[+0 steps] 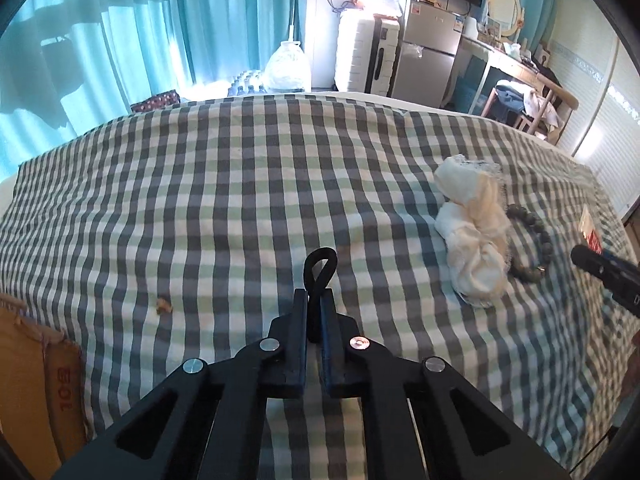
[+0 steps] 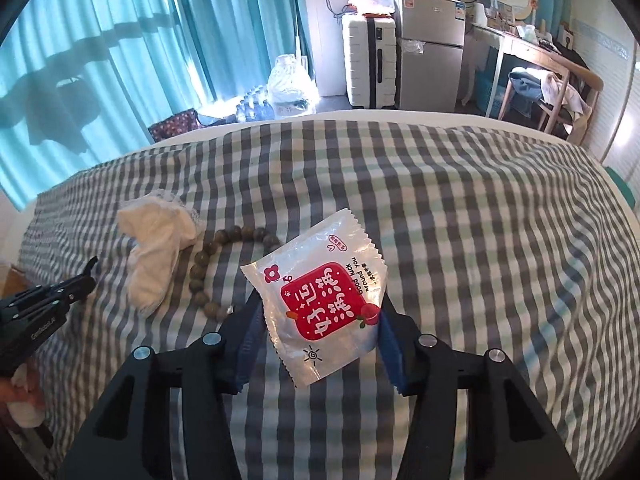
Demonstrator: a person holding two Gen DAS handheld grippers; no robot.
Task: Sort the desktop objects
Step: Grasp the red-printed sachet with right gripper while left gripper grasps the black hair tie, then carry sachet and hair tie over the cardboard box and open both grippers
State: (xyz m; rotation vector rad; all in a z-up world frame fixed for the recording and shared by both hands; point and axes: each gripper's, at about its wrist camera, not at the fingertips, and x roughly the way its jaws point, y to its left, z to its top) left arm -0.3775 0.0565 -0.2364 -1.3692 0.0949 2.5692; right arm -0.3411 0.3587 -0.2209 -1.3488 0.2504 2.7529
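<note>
Left gripper (image 1: pixel 316 300) clenched on black hair tie (image 1: pixel 319 270) above checked cloth (image 1: pixel 200 208); right gripper (image 2: pixel 320 312) grasping snack packet (image 2: pixel 320 292); bead bracelet (image 2: pixel 216 268) beside white cloth (image 2: pixel 156 248).

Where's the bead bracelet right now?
In the right wrist view the bead bracelet lies on the checked cloth, left of centre, between the white rag and the snack packet.

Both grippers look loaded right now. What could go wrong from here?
1. The left gripper pinches only one end of the black loop; it may slip out.
2. The right gripper squeezes the snack packet by its edges; it could buckle or drop onto the bead bracelet.
</note>
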